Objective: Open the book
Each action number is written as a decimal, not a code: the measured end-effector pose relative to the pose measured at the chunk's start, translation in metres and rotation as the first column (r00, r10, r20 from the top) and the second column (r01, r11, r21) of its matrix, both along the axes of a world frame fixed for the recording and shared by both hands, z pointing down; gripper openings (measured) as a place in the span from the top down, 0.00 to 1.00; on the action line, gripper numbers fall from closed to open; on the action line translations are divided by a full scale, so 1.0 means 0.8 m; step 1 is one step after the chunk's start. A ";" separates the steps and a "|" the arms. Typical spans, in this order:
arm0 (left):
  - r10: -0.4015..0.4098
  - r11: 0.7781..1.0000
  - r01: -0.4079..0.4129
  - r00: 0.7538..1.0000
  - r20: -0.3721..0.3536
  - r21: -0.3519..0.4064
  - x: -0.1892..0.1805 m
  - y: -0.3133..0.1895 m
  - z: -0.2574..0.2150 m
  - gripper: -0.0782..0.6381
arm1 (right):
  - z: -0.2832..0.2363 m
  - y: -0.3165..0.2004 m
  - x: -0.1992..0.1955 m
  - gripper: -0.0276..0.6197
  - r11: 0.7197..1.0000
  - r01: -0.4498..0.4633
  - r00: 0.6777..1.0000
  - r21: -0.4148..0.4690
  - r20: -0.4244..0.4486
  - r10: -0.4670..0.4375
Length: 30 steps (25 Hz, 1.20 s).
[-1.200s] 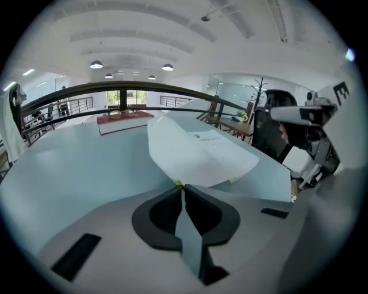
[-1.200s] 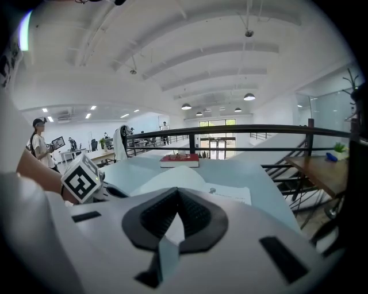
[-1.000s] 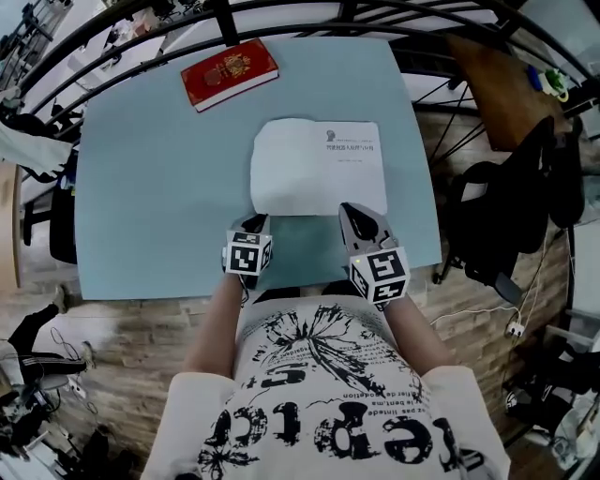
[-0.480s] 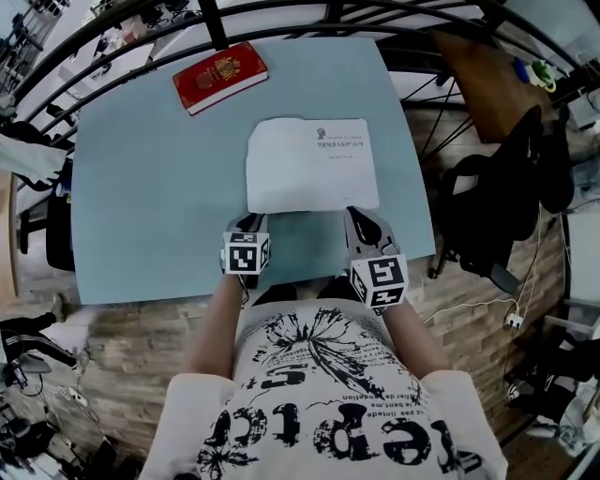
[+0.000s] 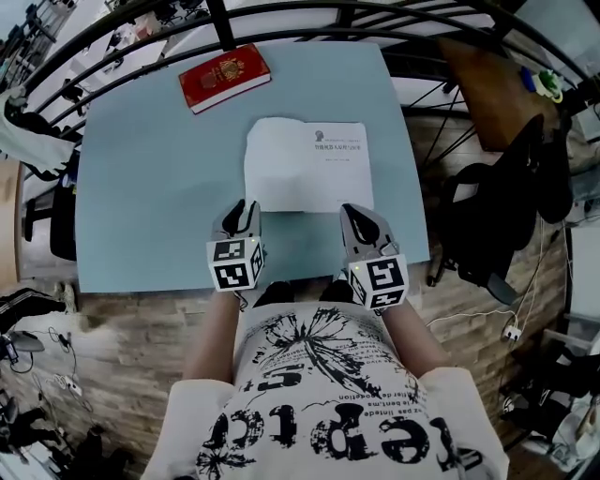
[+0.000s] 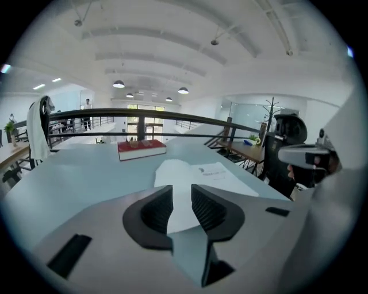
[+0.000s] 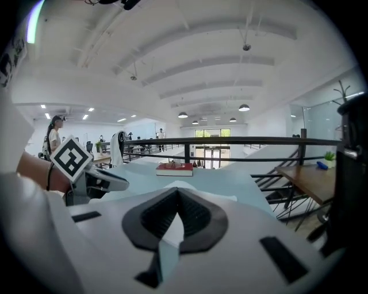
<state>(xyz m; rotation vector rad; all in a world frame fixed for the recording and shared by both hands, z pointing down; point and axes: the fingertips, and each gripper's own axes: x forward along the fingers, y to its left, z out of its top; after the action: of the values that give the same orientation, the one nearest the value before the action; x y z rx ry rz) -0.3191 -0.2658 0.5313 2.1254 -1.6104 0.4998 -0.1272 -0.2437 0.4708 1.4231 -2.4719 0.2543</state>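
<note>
A white book lies open and flat in the middle of the blue table, print on its right page. In the left gripper view the open book sits just ahead of the jaws. My left gripper hangs above the table by the book's near left corner; its jaws are opening and nothing is between them. My right gripper hovers at the near right corner, shut with its tips meeting on nothing.
A closed red book lies at the table's far left, also in the gripper views. A black railing runs behind the table. A dark chair and a wooden desk stand to the right.
My left gripper has lifted off the table by the book's near left corner and its jaws have parted. The left page now lies flatter. The right gripper rose slightly.
</note>
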 end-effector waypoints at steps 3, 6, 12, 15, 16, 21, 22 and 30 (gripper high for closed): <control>0.008 0.997 -0.007 1.000 -0.004 0.077 0.013 0.002 -0.043 0.75 | -0.013 -0.001 0.008 0.94 1.000 0.013 1.000 0.019 0.006 -0.013; 0.034 0.989 -0.032 0.999 -0.011 0.143 0.035 0.000 -0.077 0.75 | -0.026 -0.006 0.021 0.94 0.999 0.021 1.000 0.046 0.013 -0.021; 0.095 0.962 -0.082 0.995 -0.039 0.259 0.081 -0.002 -0.136 0.80 | -0.055 -0.016 0.046 0.94 0.994 0.022 0.999 0.111 0.042 -0.027; 0.134 0.942 -0.114 0.990 -0.043 0.317 0.098 0.000 -0.163 0.84 | -0.069 -0.019 0.054 0.94 0.989 0.022 0.998 0.143 0.055 -0.030; 0.147 0.935 -0.125 0.988 -0.043 0.333 0.103 0.000 -0.171 0.85 | -0.073 -0.020 0.055 0.94 0.988 0.021 0.998 0.152 0.059 -0.031; 0.199 0.908 -0.178 0.980 -0.016 0.380 0.122 0.002 -0.191 0.86 | -0.089 -0.024 0.063 0.94 0.982 0.015 0.997 0.188 0.075 -0.029; 0.206 0.904 -0.187 0.979 -0.008 0.384 0.125 0.002 -0.193 0.86 | -0.091 -0.025 0.064 0.94 0.981 0.016 0.997 0.194 0.075 -0.031; 0.239 0.895 -0.219 0.971 -0.004 0.388 0.131 0.004 -0.192 0.86 | -0.092 -0.027 0.061 0.94 0.978 0.040 0.998 0.205 0.035 -0.048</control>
<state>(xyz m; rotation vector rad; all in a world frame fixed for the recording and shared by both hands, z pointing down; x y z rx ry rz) -0.2145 -0.2626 0.3774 2.6169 -1.5358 0.2030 -0.0782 -0.2651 0.3970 1.4511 -2.6220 0.0197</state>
